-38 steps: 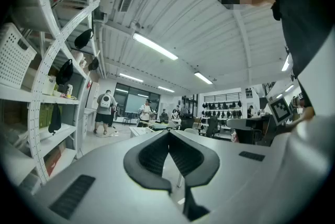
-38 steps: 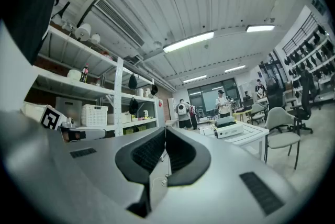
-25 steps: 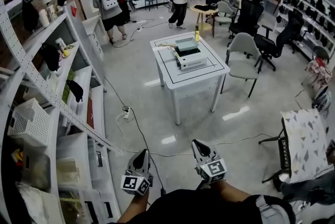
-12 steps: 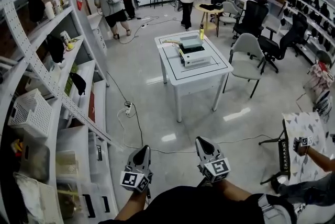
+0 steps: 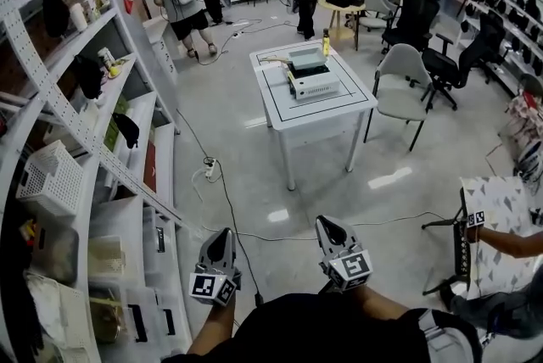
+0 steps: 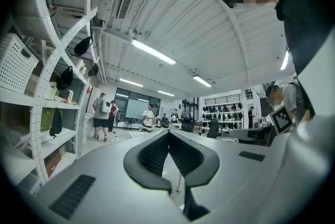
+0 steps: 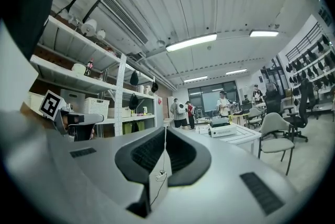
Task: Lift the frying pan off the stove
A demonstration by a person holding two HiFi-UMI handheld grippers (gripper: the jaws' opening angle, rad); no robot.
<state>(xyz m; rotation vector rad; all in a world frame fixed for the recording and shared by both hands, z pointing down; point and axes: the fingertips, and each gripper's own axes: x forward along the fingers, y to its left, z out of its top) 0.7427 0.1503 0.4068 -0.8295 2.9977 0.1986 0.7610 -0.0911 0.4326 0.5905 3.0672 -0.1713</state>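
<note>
Well ahead of the left gripper [image 5: 222, 236] and right gripper [image 5: 323, 224], both closed and empty, the stove [image 5: 312, 81] sits on a white table [image 5: 288, 108]. No frying pan is discernible, so the approach and lift apparently remain.

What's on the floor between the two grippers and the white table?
In the head view, mostly bare grey floor; only a black cable snakes across it between the left gripper, the right gripper and the white table.
</note>
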